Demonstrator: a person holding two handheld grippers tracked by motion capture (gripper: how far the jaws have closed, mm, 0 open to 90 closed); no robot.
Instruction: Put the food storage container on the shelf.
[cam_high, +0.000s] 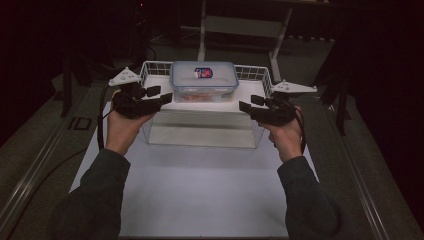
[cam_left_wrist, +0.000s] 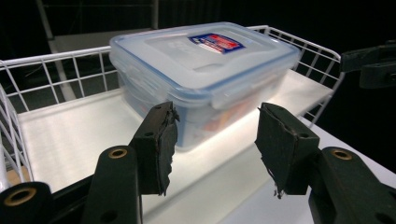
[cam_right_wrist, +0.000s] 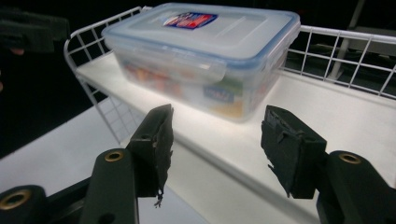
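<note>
Two claws flank a lidded box on a wire shelf

The plastic box (cam_high: 203, 80) sits on the white wire shelf (cam_high: 250, 95); left claw (cam_high: 159, 95) and right claw (cam_high: 250, 103) hover beside it, both gaping and empty.

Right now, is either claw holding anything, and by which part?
Nothing is held. The left claw and right claw stand open, short of the lidded container on the rack shelf.

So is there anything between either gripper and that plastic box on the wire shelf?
Nothing visible. The left gripper and the right gripper both have open jaws aimed at the lidded box, with only bare shelf top in between. The wire rail runs along the back and ends, not the front.
</note>
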